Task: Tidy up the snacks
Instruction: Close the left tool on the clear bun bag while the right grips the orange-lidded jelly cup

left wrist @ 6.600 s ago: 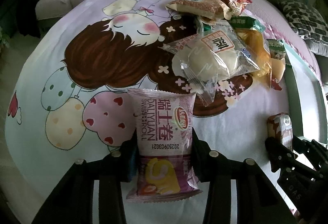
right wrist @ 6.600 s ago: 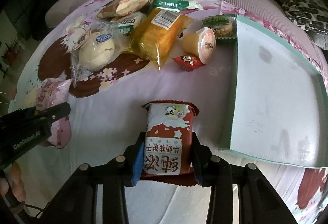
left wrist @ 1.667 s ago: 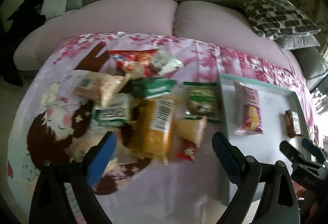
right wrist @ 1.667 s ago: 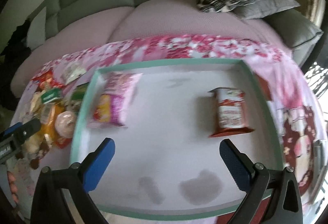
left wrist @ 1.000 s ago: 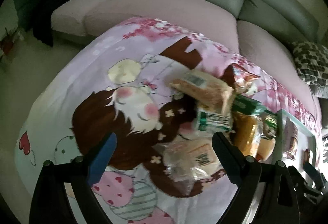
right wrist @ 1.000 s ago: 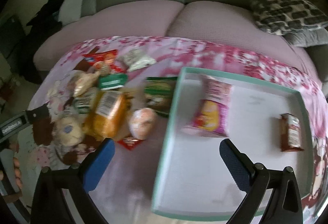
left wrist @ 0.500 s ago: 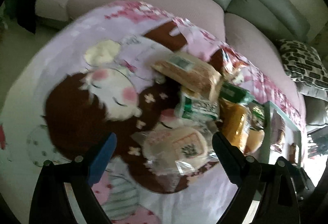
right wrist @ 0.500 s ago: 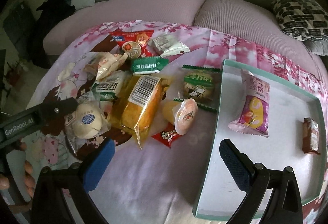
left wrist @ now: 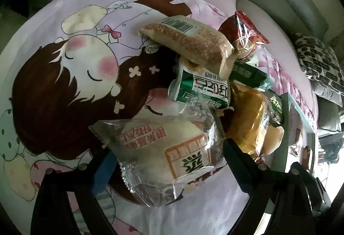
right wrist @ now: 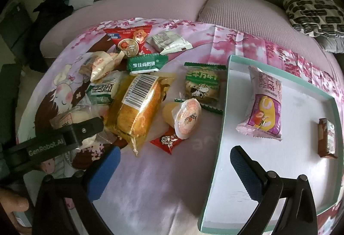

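The left tongs (left wrist: 167, 161) stand wide open astride a clear-wrapped white bun (left wrist: 169, 149), pads not yet pressing it, probably lined up to pick it from the snack pile. The right tongs (right wrist: 174, 168) hang open and empty over the cartoon-print cloth (right wrist: 163, 187), between pile and tray (right wrist: 217, 149). On the tray lie a pink roll pack (right wrist: 263, 108) reading "DALIYUAN" and a small brown packet (right wrist: 326, 141), apparently sorted already. In the pile, the yellow cake (right wrist: 137, 110) shows a barcode; the left tongs' arm reads "GenRobot.AI".
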Available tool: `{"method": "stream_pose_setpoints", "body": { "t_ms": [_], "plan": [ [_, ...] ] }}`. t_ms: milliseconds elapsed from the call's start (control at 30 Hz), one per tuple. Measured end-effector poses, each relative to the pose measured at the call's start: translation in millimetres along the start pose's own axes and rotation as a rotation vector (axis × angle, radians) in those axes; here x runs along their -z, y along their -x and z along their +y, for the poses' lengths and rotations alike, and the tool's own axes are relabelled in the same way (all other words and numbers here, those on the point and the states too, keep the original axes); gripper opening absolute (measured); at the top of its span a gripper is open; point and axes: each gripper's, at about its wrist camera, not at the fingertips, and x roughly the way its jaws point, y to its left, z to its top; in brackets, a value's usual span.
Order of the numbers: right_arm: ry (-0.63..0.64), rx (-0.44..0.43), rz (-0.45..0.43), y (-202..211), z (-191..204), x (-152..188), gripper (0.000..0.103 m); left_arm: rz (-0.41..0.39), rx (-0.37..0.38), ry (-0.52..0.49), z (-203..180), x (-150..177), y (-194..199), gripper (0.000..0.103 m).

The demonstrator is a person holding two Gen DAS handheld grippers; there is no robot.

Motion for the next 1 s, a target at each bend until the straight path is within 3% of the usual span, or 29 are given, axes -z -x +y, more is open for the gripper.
{"method": "stream_pose_setpoints", "body": {
  "t_ms": [133,200,400,700,767,833,1000],
  "plan": [
    [-0.009,-0.002,0.004,-2,0,0,0.103,-0.001,-0.005,0.012,-1,0,1,0.092],
    [-0.011,-0.001,0.005,-4,0,-1,0.103,-0.005,-0.006,0.018,2,0,4,0.072],
    [-0.026,0.0,0.001,-7,-2,-4,0.103,-0.014,0.004,0.037,7,-4,11,0.066],
    [0.003,0.019,-0.049,-6,2,-10,0.102,-0.031,-0.007,0.046,11,-6,14,0.065],
    [0.009,0.033,-0.057,-7,1,-11,0.099,-0.031,-0.004,0.049,12,-5,15,0.065],
    [0.015,0.04,-0.057,-9,2,-12,0.087,-0.032,-0.001,0.054,15,-4,19,0.065],
    [0.04,0.067,-0.068,-14,4,-15,0.076,-0.044,-0.017,0.06,16,-4,20,0.065]
  ]
}}
